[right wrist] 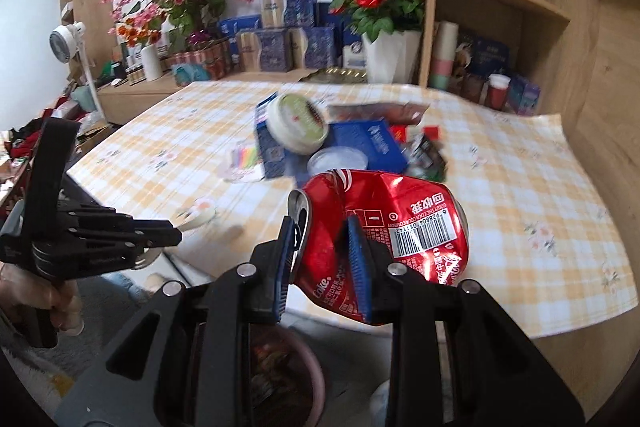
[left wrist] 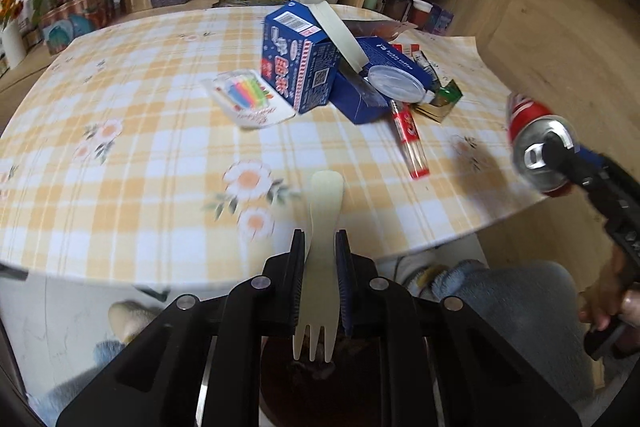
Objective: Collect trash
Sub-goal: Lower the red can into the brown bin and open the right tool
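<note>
1. Trash is in both my hands: my left tool (left wrist: 320,251) is clamped on one pale plastic spork (left wrist: 325,227), prongs pointing back toward me, and my right tool (right wrist: 326,247) is clamped on one crushed red cola can (right wrist: 384,227).
2. Both loads hang off the near edge of the tabletop (left wrist: 120,187), over one dark-lined bin (right wrist: 316,379) below me.
3. To do this step well, I judge I should centre each load over the bin mouth before letting go, dropping the spork first since it is light and could glance off the rim.
4. Left on the tabletop I count two blue cartons (left wrist: 298,67), one packet of birthday candles (left wrist: 246,95), one clear round lid (left wrist: 394,83), one round tub (right wrist: 298,125), one red-and-clear wrapper (left wrist: 410,139), plus small wrappers too jumbled to count.
</note>
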`<state>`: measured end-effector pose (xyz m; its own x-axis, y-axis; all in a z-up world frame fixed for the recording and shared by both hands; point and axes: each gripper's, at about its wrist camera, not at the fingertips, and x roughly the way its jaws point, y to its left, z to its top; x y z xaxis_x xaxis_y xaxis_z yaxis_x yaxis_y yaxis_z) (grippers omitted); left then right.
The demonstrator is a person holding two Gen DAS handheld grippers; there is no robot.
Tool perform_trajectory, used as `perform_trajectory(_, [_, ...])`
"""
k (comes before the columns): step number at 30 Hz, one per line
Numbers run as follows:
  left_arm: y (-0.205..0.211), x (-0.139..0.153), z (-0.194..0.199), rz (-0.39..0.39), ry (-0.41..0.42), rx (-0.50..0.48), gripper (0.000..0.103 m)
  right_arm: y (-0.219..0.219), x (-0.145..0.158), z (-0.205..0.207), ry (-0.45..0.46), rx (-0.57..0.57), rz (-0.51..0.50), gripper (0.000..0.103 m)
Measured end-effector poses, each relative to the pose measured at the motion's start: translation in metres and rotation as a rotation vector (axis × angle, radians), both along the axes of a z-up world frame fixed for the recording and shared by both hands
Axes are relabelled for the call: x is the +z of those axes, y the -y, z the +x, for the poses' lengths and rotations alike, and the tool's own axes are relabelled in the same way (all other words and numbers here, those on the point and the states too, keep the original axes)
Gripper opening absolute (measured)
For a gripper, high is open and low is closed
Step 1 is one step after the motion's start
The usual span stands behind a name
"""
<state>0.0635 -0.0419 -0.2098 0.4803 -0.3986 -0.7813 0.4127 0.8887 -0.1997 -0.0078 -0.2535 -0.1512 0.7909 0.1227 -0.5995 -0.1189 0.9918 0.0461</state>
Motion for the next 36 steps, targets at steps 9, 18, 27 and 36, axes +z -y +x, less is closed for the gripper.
perform_trajectory(9, [-0.043, 0.005, -0.051, -0.043, 0.025, 0.049, 0.015, -0.034, -0.019, -0.032, -0.132, 0.144, 0.063, 0.029])
perform_trajectory(18, [-0.062, 0.000, -0.066, -0.096, 0.021, 0.091, 0.015, -0.069, -0.066, -0.044, -0.344, 0.270, 0.136, 0.029])
perform_trajectory(27, [-0.066, -0.009, -0.063, -0.077, 0.007, 0.101, 0.015, -0.102, -0.133, -0.006, -0.475, 0.318, 0.145, 0.029])
perform_trajectory(36, [-0.073, -0.025, -0.050, -0.044, -0.045, 0.129, 0.015, -0.120, -0.228, 0.024, -0.701, 0.258, 0.096, 0.029])
